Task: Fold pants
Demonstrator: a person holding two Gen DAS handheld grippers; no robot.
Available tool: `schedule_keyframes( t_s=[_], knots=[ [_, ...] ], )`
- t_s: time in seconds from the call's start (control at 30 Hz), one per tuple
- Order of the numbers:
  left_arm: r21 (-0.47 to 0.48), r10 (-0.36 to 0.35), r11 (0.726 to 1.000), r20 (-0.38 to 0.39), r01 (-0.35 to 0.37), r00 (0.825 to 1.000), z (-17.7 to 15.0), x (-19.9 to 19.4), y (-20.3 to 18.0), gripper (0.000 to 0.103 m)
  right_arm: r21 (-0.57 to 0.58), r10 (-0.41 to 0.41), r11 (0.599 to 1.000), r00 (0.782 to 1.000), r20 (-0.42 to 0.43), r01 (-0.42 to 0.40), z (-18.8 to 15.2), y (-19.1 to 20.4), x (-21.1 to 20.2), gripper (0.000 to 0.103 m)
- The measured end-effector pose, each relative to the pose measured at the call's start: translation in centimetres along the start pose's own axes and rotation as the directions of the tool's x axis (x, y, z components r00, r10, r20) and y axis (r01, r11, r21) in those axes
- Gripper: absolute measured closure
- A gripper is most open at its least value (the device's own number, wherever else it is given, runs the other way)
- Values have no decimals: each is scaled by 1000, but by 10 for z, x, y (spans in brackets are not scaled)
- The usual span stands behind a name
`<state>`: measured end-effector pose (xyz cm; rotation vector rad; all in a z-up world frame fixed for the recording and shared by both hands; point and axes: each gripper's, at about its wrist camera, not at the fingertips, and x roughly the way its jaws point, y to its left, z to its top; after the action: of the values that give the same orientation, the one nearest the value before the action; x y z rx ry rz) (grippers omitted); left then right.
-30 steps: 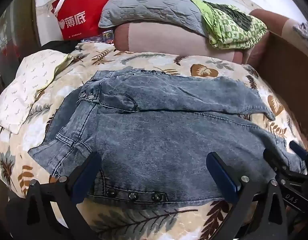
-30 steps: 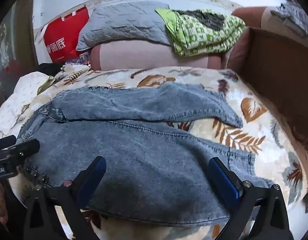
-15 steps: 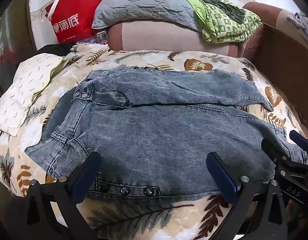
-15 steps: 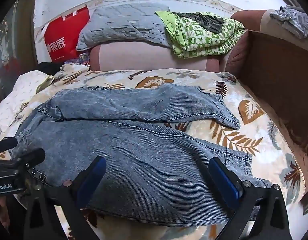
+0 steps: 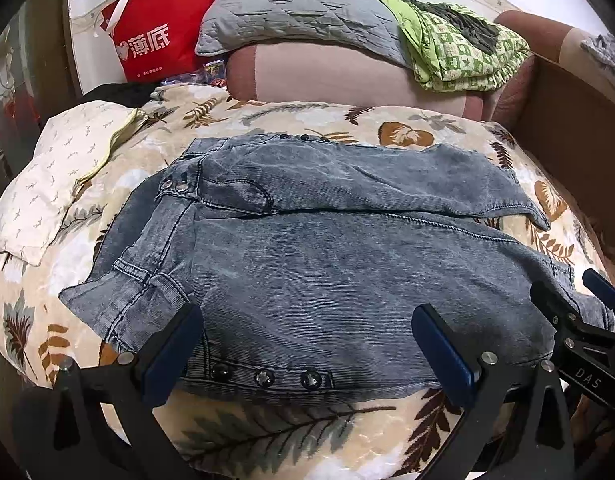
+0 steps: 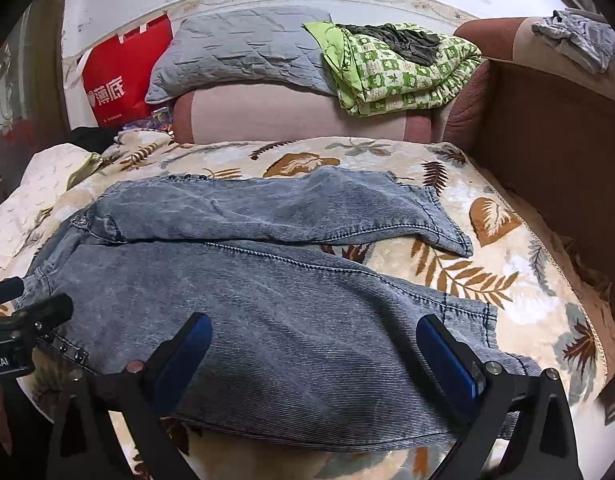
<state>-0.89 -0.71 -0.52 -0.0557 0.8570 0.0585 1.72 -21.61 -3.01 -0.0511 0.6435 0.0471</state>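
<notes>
One pair of faded grey-blue denim pants [image 5: 327, 264] lies spread across a leaf-patterned beige bedspread [image 5: 291, 440] — two legs, three studs at the near hem. Both the left gripper [image 5: 307, 352] and right gripper [image 6: 315, 360] hover spread wide, holding nothing.

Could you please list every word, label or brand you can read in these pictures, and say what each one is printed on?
"薄底", white characters beside a heart, on the red bag.
"DAS", on the black body of the right gripper, seen from the left wrist camera.
"oot.AI", cut off at the frame edge, on the left gripper, seen from the right wrist camera.
A small line under the bag's characters is too small to read.
</notes>
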Motion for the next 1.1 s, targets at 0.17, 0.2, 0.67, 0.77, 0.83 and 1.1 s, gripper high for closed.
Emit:
schedule_keyframes(
  t_s=[0.17, 0.2, 0.67, 0.77, 0.83, 1.1],
  knots=[
    [-7, -2, 1000, -6, 2, 1000, 1, 2, 3, 0, 0, -3, 1000, 1000, -1, 3, 0, 0, 0, 0],
    [-7, -3, 1000, -6, 3, 1000, 1, 2, 4, 0, -1, -3, 1000, 1000, -1, 3, 0, 0, 0, 0],
    [-12, -13, 1000, -14, 13, 1000, 1, 3, 2, 0, -4, -7, 1000, 1000, -6, 7, 0, 0, 2, 0],
    [-17, -12, 1000, -15, 12, 1000, -1, 4, 2, 0, -6, -8, 1000, 1000, -8, 8, 0, 0, 2, 0],
    [-18, -12, 1000, -16, 12, 1000, -1, 4, 2, 0, -4, -8, 1000, 1000, -7, 8, 0, 0, 2, 0],
    [-18, -13, 1000, -20, 12, 1000, -2, 6, 3, 0, -2, -12, 1000, 1000, -13, 12, -1, -2, 3, 0]
  ],
)
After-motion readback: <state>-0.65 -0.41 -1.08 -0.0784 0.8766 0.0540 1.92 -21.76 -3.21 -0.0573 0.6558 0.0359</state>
